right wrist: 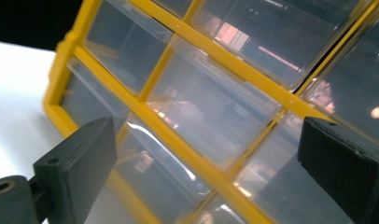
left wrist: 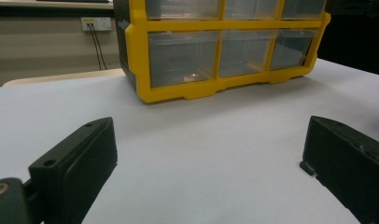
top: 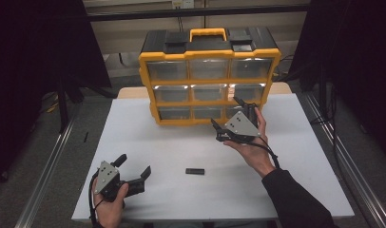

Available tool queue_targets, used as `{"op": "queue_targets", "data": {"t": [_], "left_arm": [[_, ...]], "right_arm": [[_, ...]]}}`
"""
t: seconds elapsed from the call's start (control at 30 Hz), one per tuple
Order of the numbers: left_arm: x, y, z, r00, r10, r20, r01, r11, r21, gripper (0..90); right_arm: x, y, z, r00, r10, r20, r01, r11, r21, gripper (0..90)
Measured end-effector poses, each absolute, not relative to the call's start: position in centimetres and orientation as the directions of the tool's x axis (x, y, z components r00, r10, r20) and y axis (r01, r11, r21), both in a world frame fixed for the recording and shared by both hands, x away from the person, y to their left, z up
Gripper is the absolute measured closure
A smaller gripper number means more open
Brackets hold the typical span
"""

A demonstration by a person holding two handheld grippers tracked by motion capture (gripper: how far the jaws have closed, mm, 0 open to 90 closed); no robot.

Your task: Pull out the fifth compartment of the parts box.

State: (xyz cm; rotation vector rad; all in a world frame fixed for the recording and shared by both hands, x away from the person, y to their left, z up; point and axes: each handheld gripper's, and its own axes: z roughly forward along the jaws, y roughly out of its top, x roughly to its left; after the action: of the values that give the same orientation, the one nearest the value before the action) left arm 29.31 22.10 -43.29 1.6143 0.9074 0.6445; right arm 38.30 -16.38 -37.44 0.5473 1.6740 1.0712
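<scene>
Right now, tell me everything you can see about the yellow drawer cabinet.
The drawer cabinet stands upright at the table's far edge. Its frame is yellow plastic, its top black with a yellow carry handle. Nine clear drawers sit in three rows, all shut; their contents are not discernible. The right claw, open, is raised at its lower right drawers; contact cannot be judged.

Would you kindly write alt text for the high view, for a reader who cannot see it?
A person's right gripper, jaws open, reaches toward the lower right drawers of a yellow drawer cabinet standing on a white table. The left gripper rests open near the front edge, with a small black block lying between the hands.
</scene>
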Motion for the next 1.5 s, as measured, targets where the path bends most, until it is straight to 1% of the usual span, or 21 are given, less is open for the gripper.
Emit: {"op": "queue_targets", "data": {"t": [0.07,0.1,0.13,0.3,0.53,0.6,0.8,0.87,1.1,1.23,1.4,1.43,1.5], "left_arm": [[29.3,22.1,-43.3,0.554,0.831,-0.054,0.221,-0.085,0.971,3.0],[29.3,22.1,-43.3,0.555,0.83,-0.054,0.221,-0.085,0.971,3.0],[29.3,22.0,-43.3,0.555,0.83,-0.063,0.224,-0.077,0.971,3.0],[29.3,22.0,-43.3,0.555,0.829,-0.059,0.225,-0.081,0.971,3.0],[29.3,22.1,-43.3,0.557,0.829,-0.057,0.224,-0.083,0.971,3.0],[29.3,22.0,-43.3,0.555,0.83,-0.062,0.224,-0.078,0.972,3.0],[29.3,22.0,-43.3,0.553,0.831,-0.061,0.221,-0.076,0.972,3.0],[29.3,22.1,-43.3,0.555,0.83,-0.055,0.221,-0.084,0.972,3.0],[29.3,22.0,-43.3,0.554,0.831,-0.056,0.221,-0.082,0.972,3.0],[29.3,22.1,-43.3,0.556,0.829,-0.055,0.222,-0.085,0.971,3.0],[29.3,22.1,-43.3,0.555,0.83,-0.053,0.221,-0.086,0.971,3.0],[29.3,22.1,-43.3,0.556,0.83,-0.055,0.223,-0.085,0.971,2.9],[29.4,22.1,-43.3,0.555,0.83,-0.053,0.224,-0.087,0.971,2.9]], "right_arm": [[38.5,-16.3,-37.3,-0.35,0.758,-0.551,-0.16,0.531,0.832,4.1],[38.5,-16.3,-37.3,-0.35,0.758,-0.551,-0.16,0.531,0.832,4.1],[38.6,-16.1,-37.3,-0.332,0.744,-0.58,-0.175,0.556,0.813,3.8],[38.9,-15.8,-37.1,-0.306,0.711,-0.633,-0.194,0.604,0.773,4.6],[39.3,-15.4,-36.8,-0.279,0.674,-0.684,-0.213,0.651,0.729,5.9],[39.6,-15.3,-36.9,-0.262,0.646,-0.717,-0.216,0.685,0.696,6.8],[39.9,-14.9,-37.0,-0.237,0.612,-0.755,-0.23,0.72,0.655,7.7],[40.0,-14.7,-37.1,-0.209,0.585,-0.783,-0.237,0.747,0.622,9.8],[40.7,-14.7,-36.9,-0.206,0.581,-0.788,-0.225,0.755,0.616,10.6],[41.2,-14.7,-36.6,-0.176,0.556,-0.812,-0.234,0.778,0.583,12.5],[41.7,-14.9,-36.7,-0.157,0.527,-0.835,-0.207,0.809,0.55,15.2],[41.8,-14.8,-36.7,-0.153,0.504,-0.85,-0.207,0.825,0.526,18.1],[41.8,-14.7,-36.7,-0.149,0.489,-0.859,-0.21,0.834,0.511,18.7]]}}
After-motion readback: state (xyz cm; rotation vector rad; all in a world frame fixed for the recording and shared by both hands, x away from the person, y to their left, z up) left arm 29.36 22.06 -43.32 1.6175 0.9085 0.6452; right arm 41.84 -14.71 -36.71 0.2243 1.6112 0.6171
